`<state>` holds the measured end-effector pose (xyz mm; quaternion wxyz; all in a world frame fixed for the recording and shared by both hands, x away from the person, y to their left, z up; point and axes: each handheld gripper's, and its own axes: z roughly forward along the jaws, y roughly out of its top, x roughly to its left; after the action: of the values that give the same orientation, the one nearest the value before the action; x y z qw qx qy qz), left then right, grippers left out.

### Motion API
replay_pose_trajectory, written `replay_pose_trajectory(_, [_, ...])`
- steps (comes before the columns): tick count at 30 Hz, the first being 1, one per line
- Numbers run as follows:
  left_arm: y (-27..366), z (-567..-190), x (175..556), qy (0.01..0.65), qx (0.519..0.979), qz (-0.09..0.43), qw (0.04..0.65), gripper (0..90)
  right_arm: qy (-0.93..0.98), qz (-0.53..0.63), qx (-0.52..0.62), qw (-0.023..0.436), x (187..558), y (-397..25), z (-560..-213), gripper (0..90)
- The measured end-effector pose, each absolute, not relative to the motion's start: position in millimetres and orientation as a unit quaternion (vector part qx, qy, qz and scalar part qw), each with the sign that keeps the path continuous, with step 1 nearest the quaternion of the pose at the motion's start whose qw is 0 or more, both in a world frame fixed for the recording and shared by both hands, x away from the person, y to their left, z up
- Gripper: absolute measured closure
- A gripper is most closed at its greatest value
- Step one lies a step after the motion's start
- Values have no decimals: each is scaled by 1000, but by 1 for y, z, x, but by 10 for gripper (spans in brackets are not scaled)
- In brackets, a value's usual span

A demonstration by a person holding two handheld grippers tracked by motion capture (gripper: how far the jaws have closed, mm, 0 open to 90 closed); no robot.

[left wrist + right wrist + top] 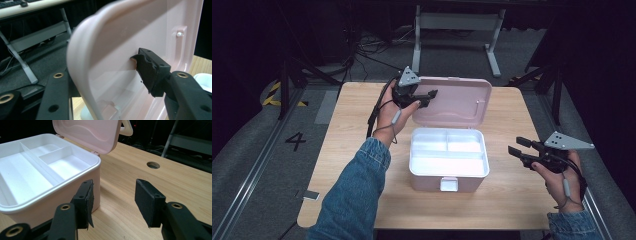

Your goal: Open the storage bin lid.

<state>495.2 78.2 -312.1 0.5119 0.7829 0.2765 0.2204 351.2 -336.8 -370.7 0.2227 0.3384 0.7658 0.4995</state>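
Two grippers are in our hands over a wooden table [362, 200]. Our left gripper [424, 98] is up at the raised lid [457, 100] of a pink box [447, 177], and its jaws straddle the lid's left edge: in the left gripper view one jaw sits against the inner face of the lid [150, 30] and the other lies behind the rounded rim, so the claw is pinching the lid. We hold the lid tilted back, past upright, hinged along the far side of the box. The box stands near the middle of the table with its white latch facing us, and a white tray [37, 167] with three compartments sits inside it. Our right gripper [518, 146] hovers well to the right of the box, apart from it; in the right gripper view its jaws are spread with nothing between them, aimed past the box's near corner [96, 182] at bare wood
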Motion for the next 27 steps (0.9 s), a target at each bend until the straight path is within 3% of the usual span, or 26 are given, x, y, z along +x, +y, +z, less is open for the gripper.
replay_pose_trajectory(27, [75,-349,524,330,784,161,501,329,765,504,339,215,353,-338,-372,486])
